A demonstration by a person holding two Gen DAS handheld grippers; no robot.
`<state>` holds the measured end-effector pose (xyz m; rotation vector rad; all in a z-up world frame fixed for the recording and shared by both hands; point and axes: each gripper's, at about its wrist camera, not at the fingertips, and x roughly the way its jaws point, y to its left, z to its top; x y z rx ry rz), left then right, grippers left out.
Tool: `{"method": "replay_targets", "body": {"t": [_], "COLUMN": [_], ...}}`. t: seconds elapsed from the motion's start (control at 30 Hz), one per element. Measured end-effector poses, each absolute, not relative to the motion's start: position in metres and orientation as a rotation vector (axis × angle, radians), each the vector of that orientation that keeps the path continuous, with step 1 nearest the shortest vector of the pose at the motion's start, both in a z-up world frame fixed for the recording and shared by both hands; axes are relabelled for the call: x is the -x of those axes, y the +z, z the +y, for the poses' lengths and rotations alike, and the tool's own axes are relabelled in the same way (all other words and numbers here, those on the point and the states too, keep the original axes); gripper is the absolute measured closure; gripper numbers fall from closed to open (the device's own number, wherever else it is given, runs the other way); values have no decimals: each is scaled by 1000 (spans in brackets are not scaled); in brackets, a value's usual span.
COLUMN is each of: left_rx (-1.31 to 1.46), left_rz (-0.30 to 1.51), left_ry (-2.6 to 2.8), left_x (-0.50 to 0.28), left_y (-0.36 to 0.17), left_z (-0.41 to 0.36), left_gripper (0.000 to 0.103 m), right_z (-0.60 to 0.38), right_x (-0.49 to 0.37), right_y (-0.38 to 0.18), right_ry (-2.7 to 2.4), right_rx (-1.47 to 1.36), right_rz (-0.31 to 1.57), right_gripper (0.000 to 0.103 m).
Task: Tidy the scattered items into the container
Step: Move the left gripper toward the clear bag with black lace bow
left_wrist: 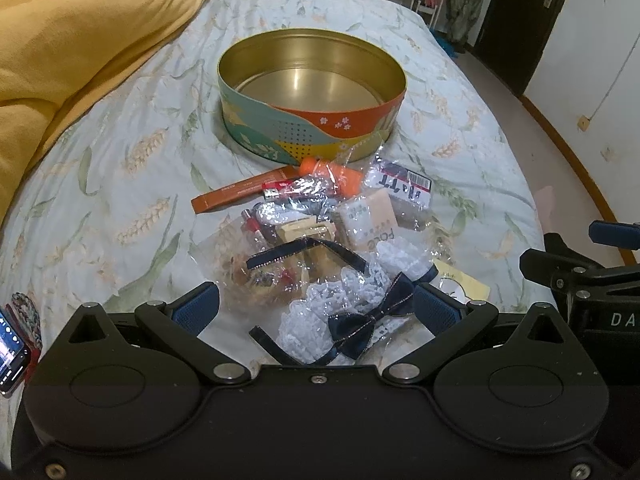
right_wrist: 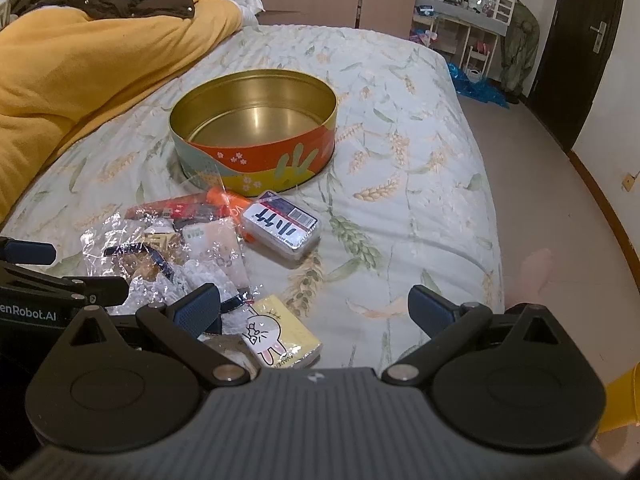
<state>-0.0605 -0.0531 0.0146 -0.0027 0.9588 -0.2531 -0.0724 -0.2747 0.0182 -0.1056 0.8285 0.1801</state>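
Crinkled cellophane covered most of the pile in the left wrist view, just near of the empty round tin [left_wrist: 312, 92] on the bedspread [left_wrist: 120, 184]. The left gripper [left_wrist: 316, 304] stood wide apart, holding nothing, the lace bow packet [left_wrist: 360, 312] between its fingers. Slippery wrap risked dragging neighbouring items along.

In the right wrist view, the right gripper [right_wrist: 314, 308] also gaped empty above the yellow rabbit pack [right_wrist: 280, 332]. The labelled box [right_wrist: 282, 226] lay right of the heap; a careless sweep could push it toward the bed's right edge.
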Motion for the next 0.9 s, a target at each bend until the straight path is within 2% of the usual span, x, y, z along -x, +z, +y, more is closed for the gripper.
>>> {"method": "replay_targets", "body": {"t": [0.9], "left_rx": [-9], "left_rz": [1017], "left_ry": [-271], "left_x": [40], "left_y": [-12], "left_z": [-63], "left_gripper": [0], "right_z": [-286], "right_x": [49], "right_y": [-12], "right_ry": [181], "right_rx": [51], "right_rz": [897], "right_gripper": [0]}}
